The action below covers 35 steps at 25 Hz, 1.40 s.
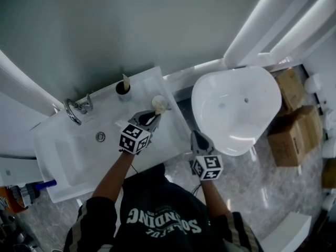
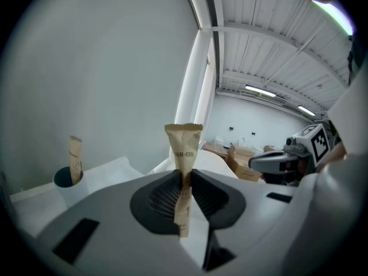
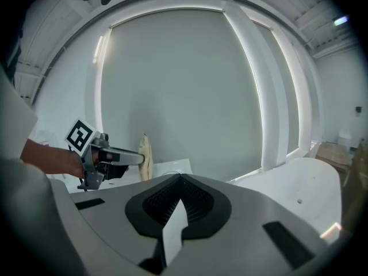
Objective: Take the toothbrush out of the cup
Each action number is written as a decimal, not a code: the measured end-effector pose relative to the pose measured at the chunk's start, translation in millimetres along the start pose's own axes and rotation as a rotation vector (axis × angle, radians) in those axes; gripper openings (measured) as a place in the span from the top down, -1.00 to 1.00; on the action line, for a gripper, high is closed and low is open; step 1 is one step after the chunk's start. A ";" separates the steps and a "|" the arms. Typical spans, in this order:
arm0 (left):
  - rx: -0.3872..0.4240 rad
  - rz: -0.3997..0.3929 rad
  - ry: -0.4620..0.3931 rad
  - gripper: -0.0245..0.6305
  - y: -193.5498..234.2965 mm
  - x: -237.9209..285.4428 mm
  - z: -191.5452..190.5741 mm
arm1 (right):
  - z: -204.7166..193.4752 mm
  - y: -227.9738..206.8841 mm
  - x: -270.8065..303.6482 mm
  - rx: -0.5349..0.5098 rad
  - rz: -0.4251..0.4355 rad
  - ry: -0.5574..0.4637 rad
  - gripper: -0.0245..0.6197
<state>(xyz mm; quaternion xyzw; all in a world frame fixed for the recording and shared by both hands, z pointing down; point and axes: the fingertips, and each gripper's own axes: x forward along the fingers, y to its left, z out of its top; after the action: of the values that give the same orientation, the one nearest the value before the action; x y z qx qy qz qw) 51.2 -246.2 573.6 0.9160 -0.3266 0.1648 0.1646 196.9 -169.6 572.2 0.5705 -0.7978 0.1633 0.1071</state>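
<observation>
A toothbrush in a tan paper wrapper stands upright between the jaws of my left gripper, which is shut on it above the white counter. In the left gripper view the wrapped toothbrush rises from the pads. The dark cup stands at the counter's back edge with another tan packet in it, apart from the gripper; it shows in the left gripper view as the cup. My right gripper hovers off the counter's right end, jaws together with nothing between them.
A chrome faucet and the sink basin lie to the left. A large white tub sits on the floor to the right, with cardboard boxes beyond it. Bottles stand at the lower left.
</observation>
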 end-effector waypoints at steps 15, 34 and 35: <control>0.105 -0.182 0.304 0.74 -64.0 52.9 -101.3 | -9.1 -20.4 -17.0 0.045 -0.060 0.005 0.93; 0.207 -0.248 0.562 0.73 -100.7 96.9 -162.3 | -25.1 -46.0 -33.9 0.075 -0.113 0.034 0.93; 0.203 -0.252 0.562 0.73 -101.9 95.8 -163.0 | -25.7 -45.9 -33.6 0.079 -0.112 0.035 0.93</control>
<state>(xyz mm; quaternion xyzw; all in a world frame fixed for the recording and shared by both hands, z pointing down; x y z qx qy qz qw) 156.2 -157.0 738.4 0.8797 -0.1344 0.4211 0.1753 250.8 -144.0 590.2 0.6151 -0.7554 0.1985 0.1074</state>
